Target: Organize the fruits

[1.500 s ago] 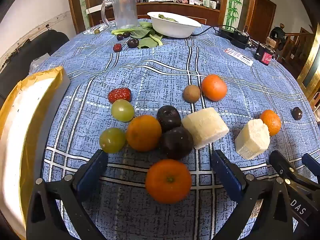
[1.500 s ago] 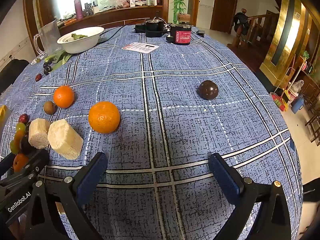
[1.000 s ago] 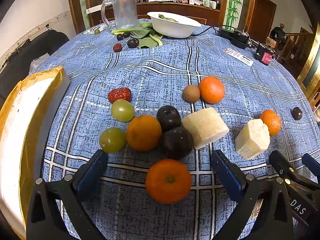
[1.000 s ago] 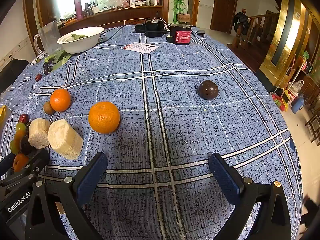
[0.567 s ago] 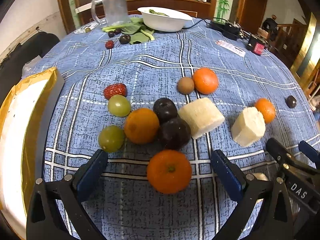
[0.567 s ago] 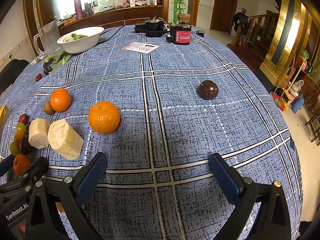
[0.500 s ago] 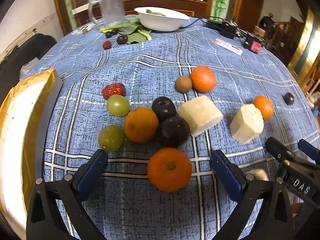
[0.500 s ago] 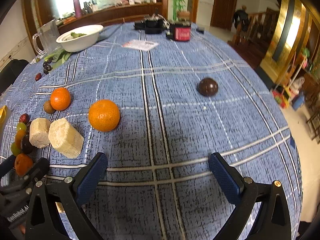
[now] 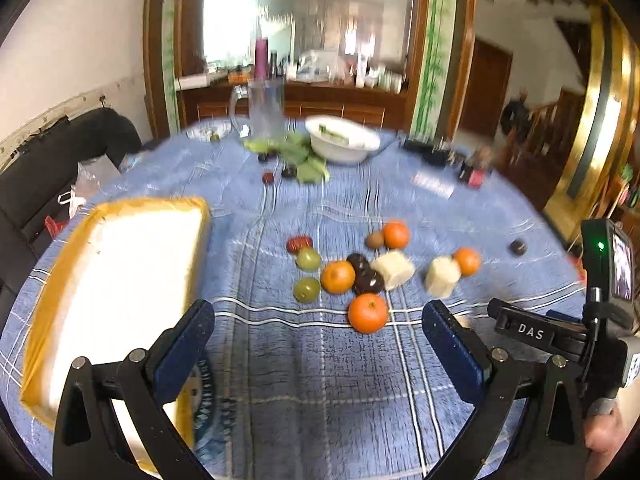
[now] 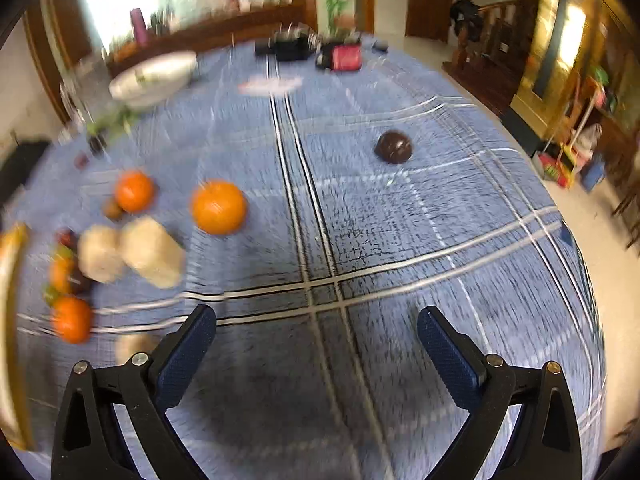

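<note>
Fruit lies in a cluster on the blue checked tablecloth point(image 9: 320, 380): a near orange point(image 9: 368, 313), another orange point(image 9: 338, 277), two green grapes point(image 9: 307, 289), dark plums point(image 9: 368, 280), a red date point(image 9: 299, 243) and two pale cut chunks point(image 9: 394, 269). A lone orange point(image 10: 218, 207) and a dark round fruit point(image 10: 393, 147) lie further right. My left gripper point(image 9: 318, 340) is open and empty, raised short of the cluster. My right gripper point(image 10: 316, 344) is open and empty over bare cloth. Both views are blurred.
A yellow-rimmed white tray point(image 9: 116, 280) lies at the left of the table. A white bowl point(image 9: 342, 140), a clear jug point(image 9: 264, 110), green leaves and small dark fruits stand at the far side. Black and red devices point(image 10: 344, 58) sit at the far right edge.
Both grippers have pulled back and up from the table, so the fruit looks smaller and farther and more of the room shows. The fruit has not moved. Both grippers stay open.
</note>
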`<state>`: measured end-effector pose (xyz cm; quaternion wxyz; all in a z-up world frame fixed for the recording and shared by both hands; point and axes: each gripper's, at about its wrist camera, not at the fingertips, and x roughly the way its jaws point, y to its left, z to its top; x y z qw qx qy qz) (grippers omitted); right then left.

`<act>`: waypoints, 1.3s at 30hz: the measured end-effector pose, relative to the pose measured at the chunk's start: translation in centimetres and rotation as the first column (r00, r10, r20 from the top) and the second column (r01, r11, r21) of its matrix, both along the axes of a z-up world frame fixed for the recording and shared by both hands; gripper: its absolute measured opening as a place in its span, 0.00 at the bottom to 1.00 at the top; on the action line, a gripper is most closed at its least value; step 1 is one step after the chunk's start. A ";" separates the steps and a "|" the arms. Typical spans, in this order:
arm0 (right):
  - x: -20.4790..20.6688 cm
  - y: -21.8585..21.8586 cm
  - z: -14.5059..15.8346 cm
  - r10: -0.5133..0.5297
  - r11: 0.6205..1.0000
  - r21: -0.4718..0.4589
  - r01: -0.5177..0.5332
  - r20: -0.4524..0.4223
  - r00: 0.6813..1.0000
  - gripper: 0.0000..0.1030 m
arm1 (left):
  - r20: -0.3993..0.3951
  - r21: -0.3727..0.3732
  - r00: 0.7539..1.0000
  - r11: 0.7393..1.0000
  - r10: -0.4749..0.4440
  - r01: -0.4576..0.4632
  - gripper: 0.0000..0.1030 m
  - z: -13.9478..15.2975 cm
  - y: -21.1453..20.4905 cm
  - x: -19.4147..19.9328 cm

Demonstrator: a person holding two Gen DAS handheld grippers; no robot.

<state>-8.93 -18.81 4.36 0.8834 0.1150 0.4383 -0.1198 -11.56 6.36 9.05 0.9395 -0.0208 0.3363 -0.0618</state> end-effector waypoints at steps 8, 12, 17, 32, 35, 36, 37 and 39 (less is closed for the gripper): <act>-10.3 4.1 6.7 -0.082 0.977 -0.148 0.154 0.408 0.909 0.99 | 0.051 -0.042 0.998 0.998 -0.042 0.044 1.00 2.9 1.9 -3.9; -11.6 5.8 7.7 -0.078 0.955 -0.225 0.194 0.441 0.894 0.99 | 0.094 -0.051 0.992 0.995 -0.086 0.091 1.00 4.0 2.1 -5.4; -11.0 6.5 8.0 -0.042 0.980 -0.160 0.115 0.402 0.915 0.99 | 0.178 -0.040 0.981 0.996 -0.074 0.083 1.00 5.4 2.7 -7.2; -5.8 17.6 5.7 0.322 0.936 -0.200 -0.290 0.154 0.934 0.99 | 0.192 -0.112 0.954 0.970 0.232 -0.214 1.00 6.9 14.9 -6.3; -4.0 21.5 3.6 0.375 0.908 -0.227 -0.353 0.065 0.925 0.99 | 0.166 -0.234 0.927 0.926 0.337 -0.295 1.00 6.9 20.2 -7.0; -3.0 23.0 2.7 0.388 0.898 -0.237 -0.371 0.026 0.921 0.99 | 0.160 -0.253 0.921 0.917 0.355 -0.309 1.00 6.9 21.1 -7.2; -2.3 24.1 2.0 0.394 0.890 -0.247 -0.383 -0.003 0.919 0.99 | 0.153 -0.268 0.915 0.907 0.373 -0.325 1.00 6.8 22.1 -7.5; -1.2 26.3 0.6 0.410 0.873 -0.263 -0.411 -0.062 0.910 0.99 | 0.147 -0.283 0.907 0.895 0.395 -0.344 1.00 6.5 23.2 -8.0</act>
